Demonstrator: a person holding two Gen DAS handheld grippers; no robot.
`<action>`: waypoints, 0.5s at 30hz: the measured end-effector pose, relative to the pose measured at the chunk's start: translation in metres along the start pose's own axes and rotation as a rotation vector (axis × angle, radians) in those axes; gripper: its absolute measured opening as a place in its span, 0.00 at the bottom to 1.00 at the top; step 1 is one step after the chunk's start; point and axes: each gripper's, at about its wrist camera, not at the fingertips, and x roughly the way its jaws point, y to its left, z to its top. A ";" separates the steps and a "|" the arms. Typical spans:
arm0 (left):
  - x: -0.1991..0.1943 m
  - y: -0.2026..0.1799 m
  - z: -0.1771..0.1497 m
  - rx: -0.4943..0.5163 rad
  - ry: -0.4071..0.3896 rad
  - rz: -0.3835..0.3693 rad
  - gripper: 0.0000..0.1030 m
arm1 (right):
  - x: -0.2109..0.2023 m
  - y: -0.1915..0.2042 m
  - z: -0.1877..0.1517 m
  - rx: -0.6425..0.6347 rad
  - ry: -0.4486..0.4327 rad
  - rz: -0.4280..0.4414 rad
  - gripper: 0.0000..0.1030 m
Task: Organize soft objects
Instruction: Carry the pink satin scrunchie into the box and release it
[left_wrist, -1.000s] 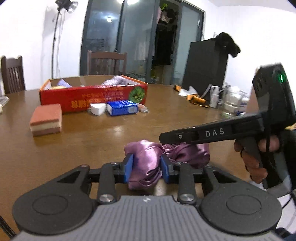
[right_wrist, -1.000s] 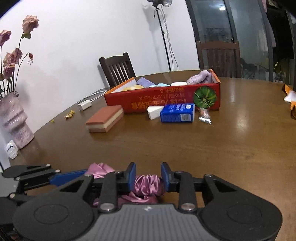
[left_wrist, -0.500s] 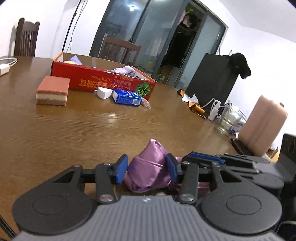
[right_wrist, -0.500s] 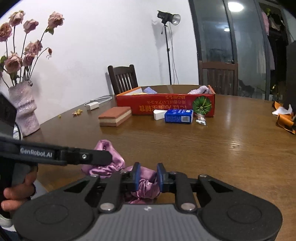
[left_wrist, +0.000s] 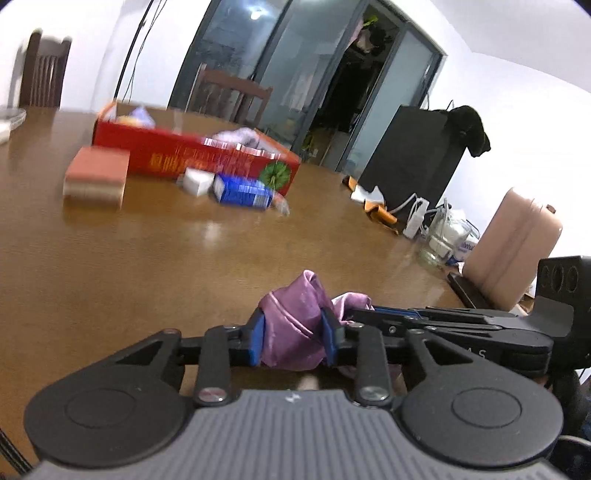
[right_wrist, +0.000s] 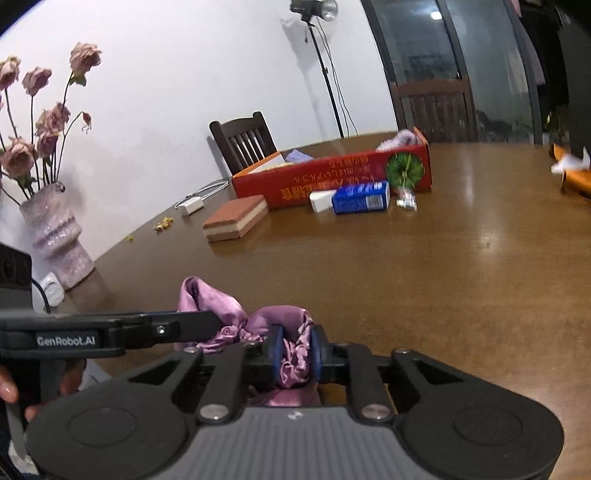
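A purple satin cloth (left_wrist: 295, 325) is held between both grippers, lifted above the brown table (left_wrist: 147, 251). My left gripper (left_wrist: 293, 341) is shut on one end of it. My right gripper (right_wrist: 294, 354) is shut on the other end (right_wrist: 291, 350); it enters the left wrist view from the right (left_wrist: 424, 321). The left gripper reaches in from the left in the right wrist view (right_wrist: 177, 326). A red open box (right_wrist: 332, 177) with soft items inside stands far across the table; it also shows in the left wrist view (left_wrist: 195, 157).
Before the box lie a layered sponge (right_wrist: 236, 218), a white block (right_wrist: 320, 199) and a blue pack (right_wrist: 362, 197). A vase of roses (right_wrist: 55, 236) stands at the left edge. A glass jar (left_wrist: 443, 236), a pink jug (left_wrist: 513, 254) and chairs are around.
Both grippers have risen with the purple cloth between them and tilted. The right gripper's jaws have closed tighter on it. The box now looks farther and the view is blurred.
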 end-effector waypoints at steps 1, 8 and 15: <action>0.001 -0.001 0.007 0.014 -0.016 -0.006 0.30 | 0.001 0.000 0.005 -0.008 -0.010 -0.003 0.13; 0.041 0.022 0.102 -0.010 -0.084 -0.047 0.30 | 0.027 -0.016 0.094 -0.104 -0.120 -0.034 0.13; 0.151 0.068 0.230 -0.063 -0.024 0.014 0.30 | 0.128 -0.068 0.222 -0.164 -0.106 -0.067 0.13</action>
